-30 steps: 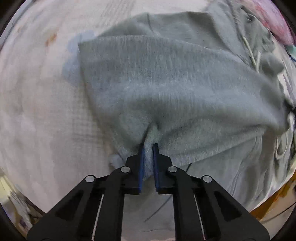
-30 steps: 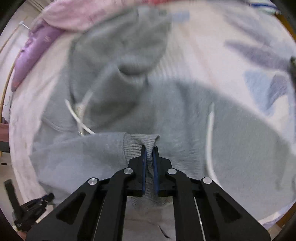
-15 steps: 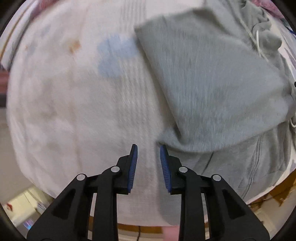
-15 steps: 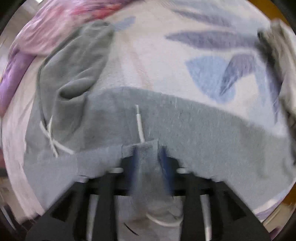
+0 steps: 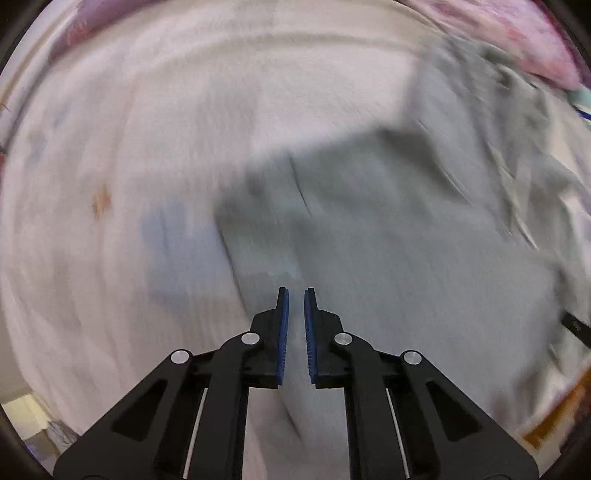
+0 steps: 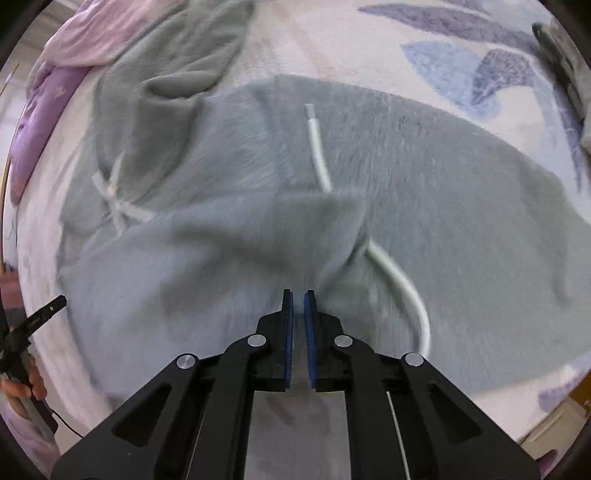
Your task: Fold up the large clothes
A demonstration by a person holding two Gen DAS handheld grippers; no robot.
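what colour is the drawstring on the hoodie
White, against the grey hoodie; the drawstring shows best in the right wrist view.

Spread flat across the middle of the bed sheet point(image 6: 424, 33): the hoodie point(image 6: 443, 206), hood point(image 6: 177, 70) toward the far left corner, touching the blanket point(image 6: 74, 40) bunched along that far edge. Folded over the hoodie's near left part: one sleeve point(image 6: 207, 258), with a drawstring point(image 6: 317, 147) emerging from under its end and running across the body. Just above the sleeve: right gripper point(image 6: 298, 295). Over the hoodie's left edge: left gripper point(image 5: 295, 295).
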